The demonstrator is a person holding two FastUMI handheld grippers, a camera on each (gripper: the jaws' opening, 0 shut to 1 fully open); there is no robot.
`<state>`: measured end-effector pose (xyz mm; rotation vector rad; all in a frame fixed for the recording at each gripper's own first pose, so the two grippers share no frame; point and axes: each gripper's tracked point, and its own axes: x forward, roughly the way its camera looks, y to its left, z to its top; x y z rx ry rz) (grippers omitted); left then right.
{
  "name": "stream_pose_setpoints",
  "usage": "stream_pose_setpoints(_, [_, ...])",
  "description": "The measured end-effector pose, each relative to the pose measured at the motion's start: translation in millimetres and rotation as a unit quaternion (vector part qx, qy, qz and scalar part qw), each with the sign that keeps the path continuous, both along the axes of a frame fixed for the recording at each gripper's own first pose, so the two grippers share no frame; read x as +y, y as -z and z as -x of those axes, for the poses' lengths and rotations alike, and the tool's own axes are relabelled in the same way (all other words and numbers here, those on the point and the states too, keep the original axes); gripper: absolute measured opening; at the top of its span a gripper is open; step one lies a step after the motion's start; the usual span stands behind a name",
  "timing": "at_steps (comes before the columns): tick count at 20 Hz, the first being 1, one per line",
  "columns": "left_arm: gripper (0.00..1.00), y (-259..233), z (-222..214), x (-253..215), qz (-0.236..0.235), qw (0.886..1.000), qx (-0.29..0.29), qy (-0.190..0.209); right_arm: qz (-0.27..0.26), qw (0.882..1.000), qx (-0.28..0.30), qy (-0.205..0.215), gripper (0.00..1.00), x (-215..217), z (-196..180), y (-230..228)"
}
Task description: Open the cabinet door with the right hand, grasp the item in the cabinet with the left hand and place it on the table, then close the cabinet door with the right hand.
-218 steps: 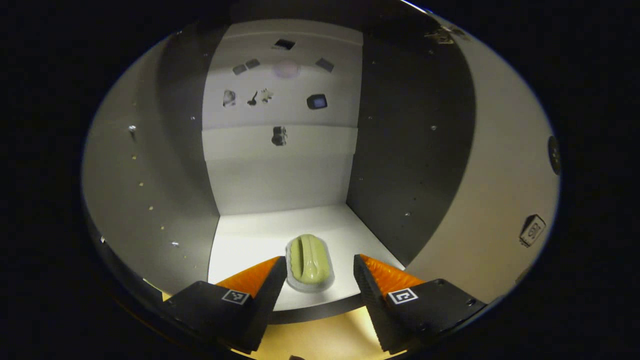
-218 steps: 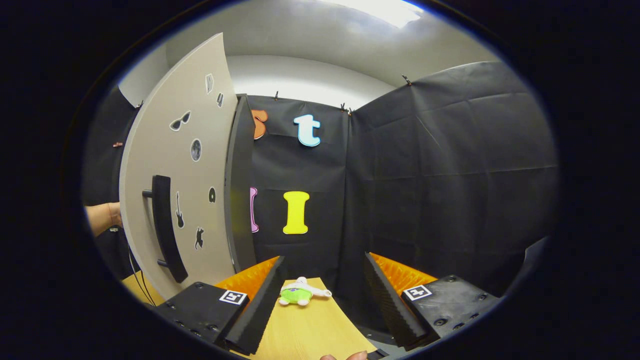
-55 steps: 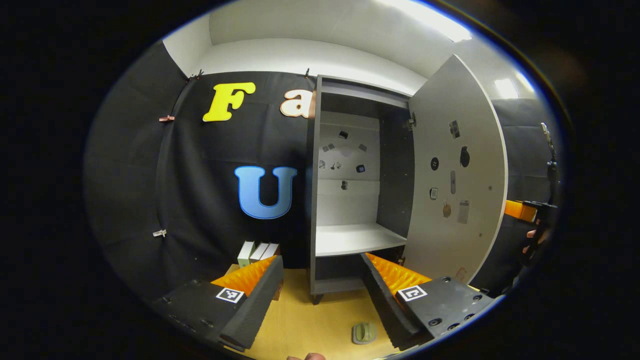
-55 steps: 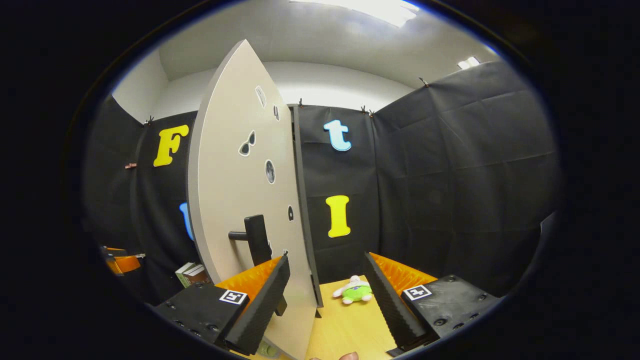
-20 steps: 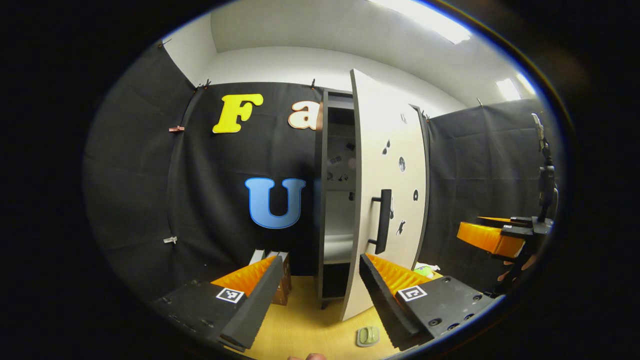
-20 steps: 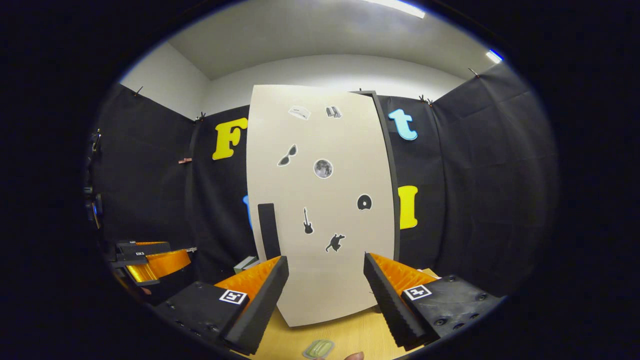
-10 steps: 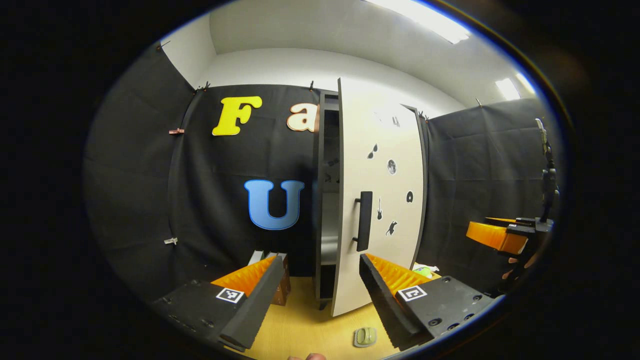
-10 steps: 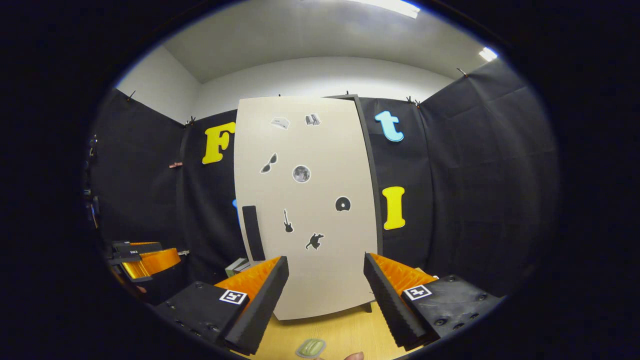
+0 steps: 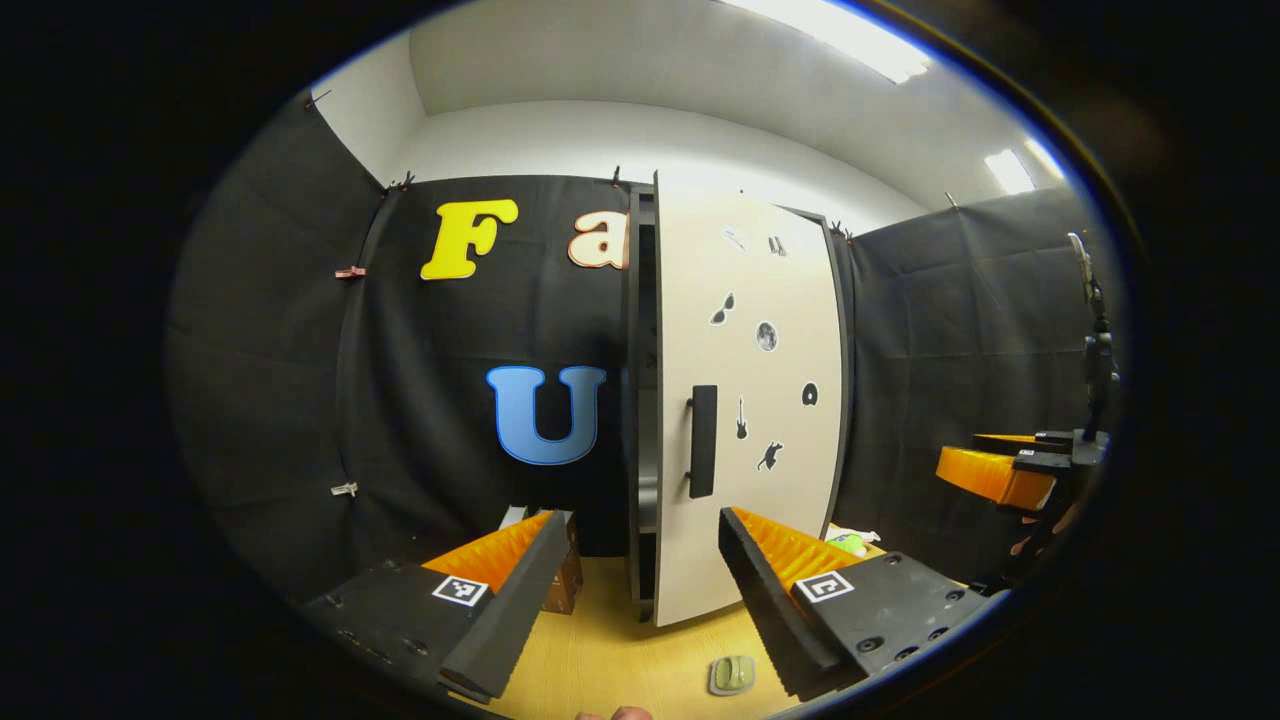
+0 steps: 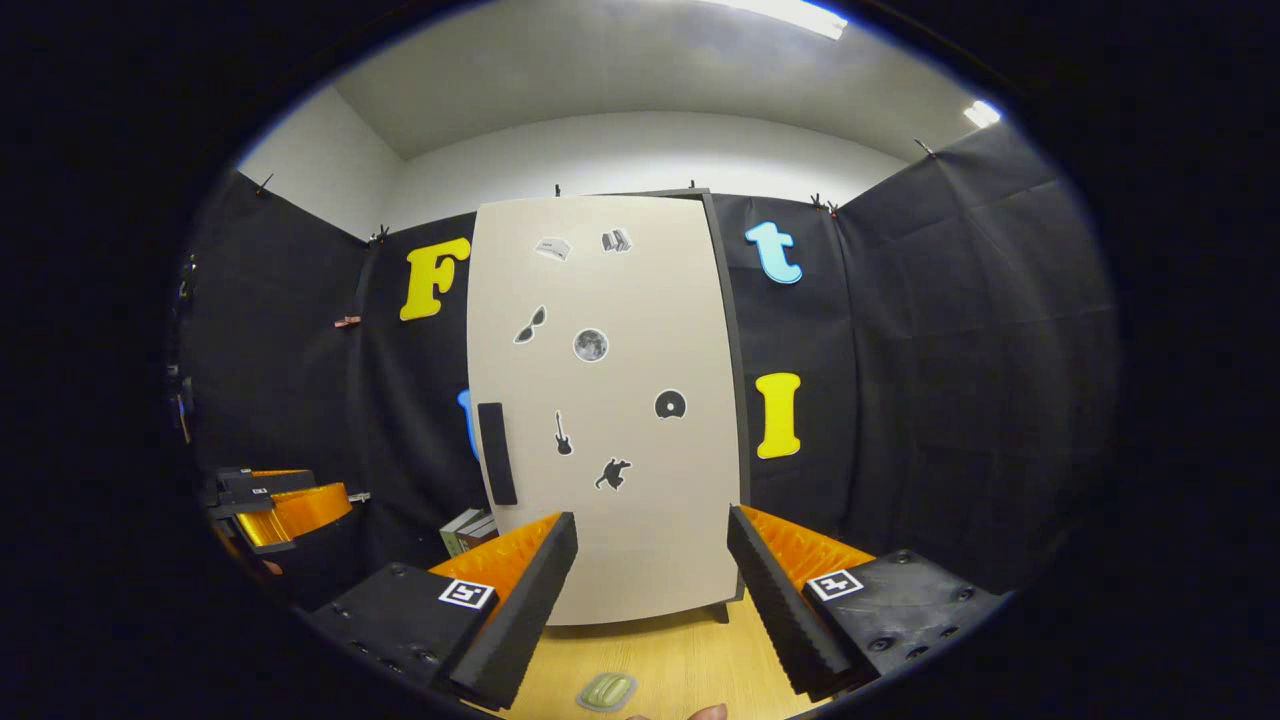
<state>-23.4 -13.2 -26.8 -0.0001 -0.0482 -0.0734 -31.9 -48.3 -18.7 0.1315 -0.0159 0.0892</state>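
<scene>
The pale cabinet door (image 9: 745, 420) with stickers and a dark bar handle (image 9: 703, 441) stands almost shut, with a narrow gap left along its handle side. The small green item (image 9: 732, 675) lies on the wooden table (image 9: 600, 660) in front of the cabinet, just beside my left gripper's right finger. My left gripper (image 9: 640, 530) is open and holds nothing. In the right gripper view the door (image 10: 620, 400) faces me, with the green item (image 10: 607, 690) low on the table. My right gripper (image 10: 650, 525) is open, back from the door and touching nothing.
Books (image 10: 465, 530) stand on the table left of the cabinet. A green and white plush toy (image 9: 850, 542) lies to its right. The right gripper (image 9: 975, 460) shows at the far right of the left gripper view, and the left gripper (image 10: 280, 500) at the far left of the right gripper view.
The door has swung further toward shut, narrowing the gap to a slit. Both grippers stay open and back from it. The green item has not moved.
</scene>
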Motion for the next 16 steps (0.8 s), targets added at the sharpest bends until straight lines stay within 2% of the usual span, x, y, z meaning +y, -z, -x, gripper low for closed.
stream_pose_setpoints(16, [0.96,2.6,2.2,1.5,-0.01,1.0,0.004,-0.008,0.023,1.0,0.009,0.003,0.97,2.1,1.0,1.9])
